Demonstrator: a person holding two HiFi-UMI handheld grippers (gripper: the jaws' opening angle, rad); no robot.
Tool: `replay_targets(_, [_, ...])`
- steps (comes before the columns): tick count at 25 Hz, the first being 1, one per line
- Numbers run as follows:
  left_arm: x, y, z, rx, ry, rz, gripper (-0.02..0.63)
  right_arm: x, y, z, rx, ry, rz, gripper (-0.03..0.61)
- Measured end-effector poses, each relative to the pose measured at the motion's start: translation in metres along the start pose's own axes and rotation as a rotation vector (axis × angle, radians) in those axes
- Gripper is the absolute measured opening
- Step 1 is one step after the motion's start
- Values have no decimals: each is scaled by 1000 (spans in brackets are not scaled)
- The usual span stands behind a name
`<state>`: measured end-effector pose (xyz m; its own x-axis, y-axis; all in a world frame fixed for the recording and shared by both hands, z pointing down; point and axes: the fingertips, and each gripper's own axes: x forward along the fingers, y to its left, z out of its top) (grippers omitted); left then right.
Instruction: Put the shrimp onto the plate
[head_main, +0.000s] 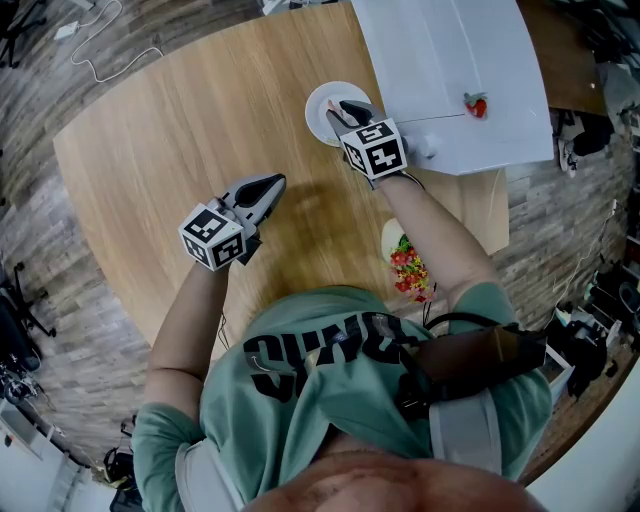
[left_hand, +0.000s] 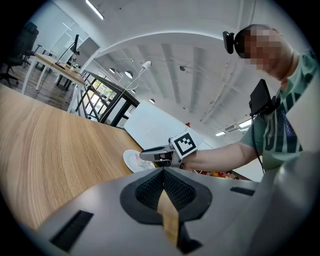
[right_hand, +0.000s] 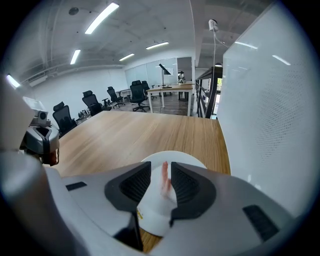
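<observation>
A small white plate (head_main: 318, 100) sits on the wooden table (head_main: 200, 110) by the edge of a white board. My right gripper (head_main: 341, 109) points down over the plate. In the right gripper view the pale pink shrimp (right_hand: 164, 181) lies on the plate (right_hand: 189, 156) between the fingers of my right gripper (right_hand: 160, 168), which stands open, with a gap on each side of the shrimp. My left gripper (head_main: 268, 186) hovers over bare table nearer the person, shut and holding nothing. Its pads meet in the left gripper view (left_hand: 163, 176), which also shows the plate (left_hand: 131, 160).
A large white board (head_main: 450, 60) lies at the table's far right with a red strawberry-like piece (head_main: 476, 104) on it. A bowl of colourful bits (head_main: 406, 264) sits near the person's right elbow. Office chairs (right_hand: 95, 102) stand beyond the table.
</observation>
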<state>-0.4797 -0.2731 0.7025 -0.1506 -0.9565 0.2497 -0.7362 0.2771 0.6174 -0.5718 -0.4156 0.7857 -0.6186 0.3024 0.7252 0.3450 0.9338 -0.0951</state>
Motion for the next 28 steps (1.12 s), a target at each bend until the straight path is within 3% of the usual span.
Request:
replay_targets(3, [-2,-1,2,0,-4,1,6,-4,3,7,4,-19,12,153])
replay_targets(23, [-46,-26,22,52,-51,34,6,-42,37,47,-17,-101,52,153])
replay_targets(28, [-80,-40,25,69,-75,55,6,-58,71,61,-12,-127,126,152])
